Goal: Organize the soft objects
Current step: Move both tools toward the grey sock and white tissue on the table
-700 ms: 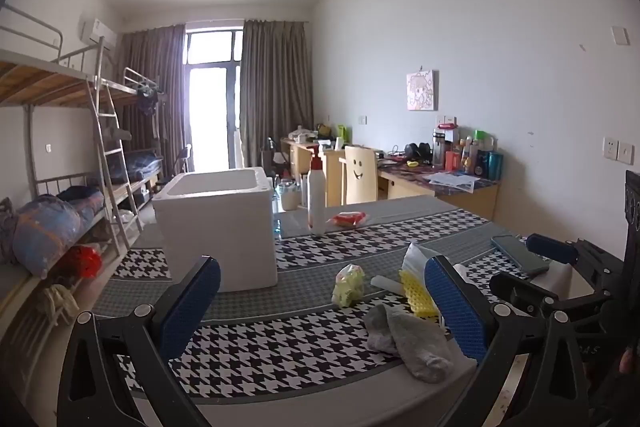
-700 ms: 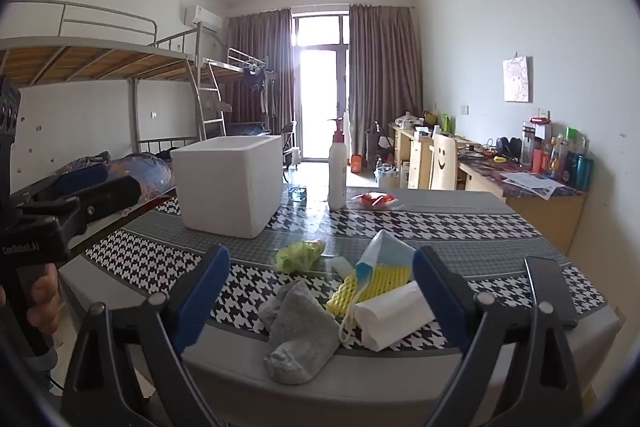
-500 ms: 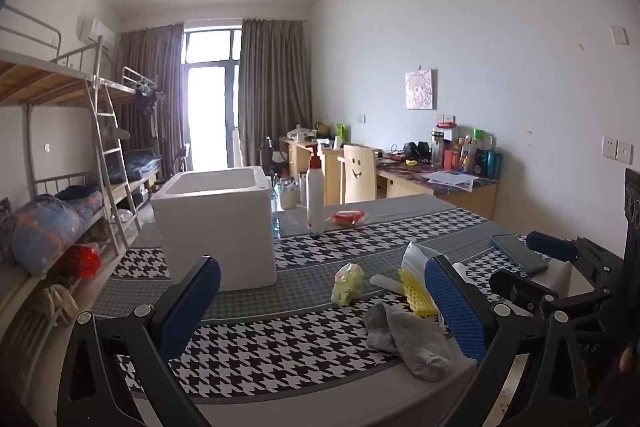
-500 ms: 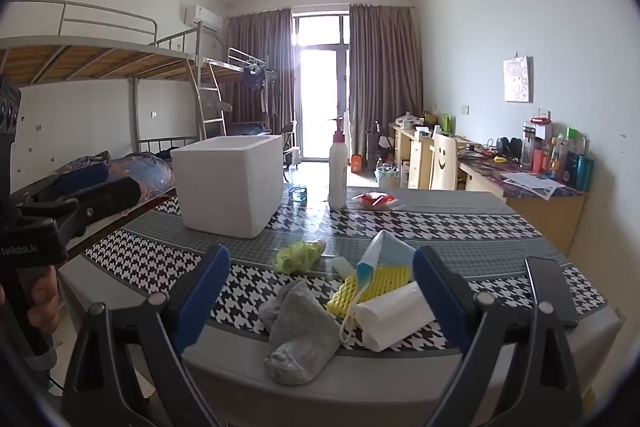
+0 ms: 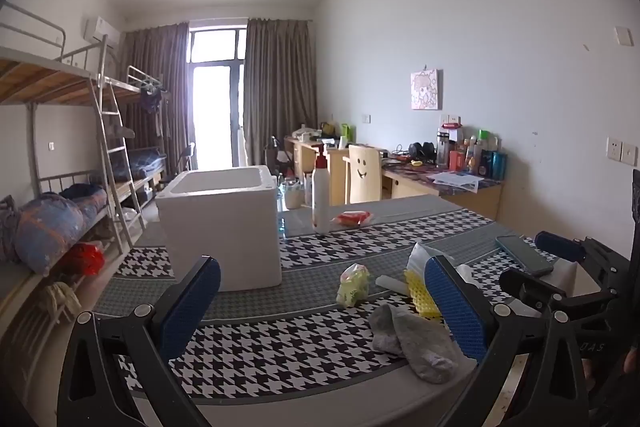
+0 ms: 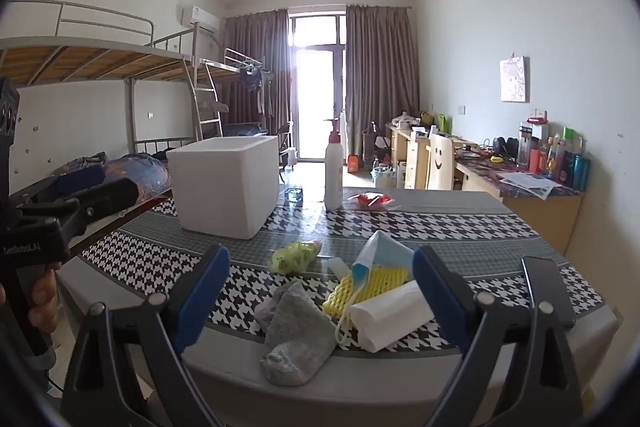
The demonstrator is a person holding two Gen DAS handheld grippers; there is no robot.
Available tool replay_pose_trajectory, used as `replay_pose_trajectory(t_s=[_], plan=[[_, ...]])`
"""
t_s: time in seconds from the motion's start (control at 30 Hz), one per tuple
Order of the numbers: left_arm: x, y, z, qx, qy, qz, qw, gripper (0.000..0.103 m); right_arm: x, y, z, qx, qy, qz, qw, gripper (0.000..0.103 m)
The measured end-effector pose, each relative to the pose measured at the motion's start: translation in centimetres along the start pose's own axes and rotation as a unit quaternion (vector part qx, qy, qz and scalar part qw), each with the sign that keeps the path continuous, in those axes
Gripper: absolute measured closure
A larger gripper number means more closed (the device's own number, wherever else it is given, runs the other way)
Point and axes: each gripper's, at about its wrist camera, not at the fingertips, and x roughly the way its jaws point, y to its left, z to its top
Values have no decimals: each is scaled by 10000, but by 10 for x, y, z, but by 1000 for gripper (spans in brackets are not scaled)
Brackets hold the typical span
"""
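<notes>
Grey sock [image 6: 296,331] lies near the surface [image 6: 400,227] edge. Your left tongs [image 5: 320,303] and right tongs [image 6: 320,299] are spread wide, holding nothing.

Each gripper, left [image 5: 322,301] and right [image 6: 320,291], is built from black plastic arms fastened with silver screws; textured blue pads [image 5: 190,301] are fitted. White lettering is printed on the left body.

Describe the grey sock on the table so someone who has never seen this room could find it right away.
Start at the big white foam box on the houndstooth-patterned table, then come toward the near edge, where a small pile of soft things lies. The grey sock is the nearest item, its toe hanging over the table's plain grey border. Unlike the yellow mesh sponge and white tissue roll beside it, it is dull grey, limp and crumpled.
</notes>
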Motion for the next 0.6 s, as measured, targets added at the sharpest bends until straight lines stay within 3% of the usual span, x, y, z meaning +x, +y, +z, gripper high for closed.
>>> replay_pose_trajectory(t_s=[0.6], plan=[[4, -6, 1, 24, 104, -63, 9999, 1, 1, -3, 1, -6, 2, -49, 10000, 8]])
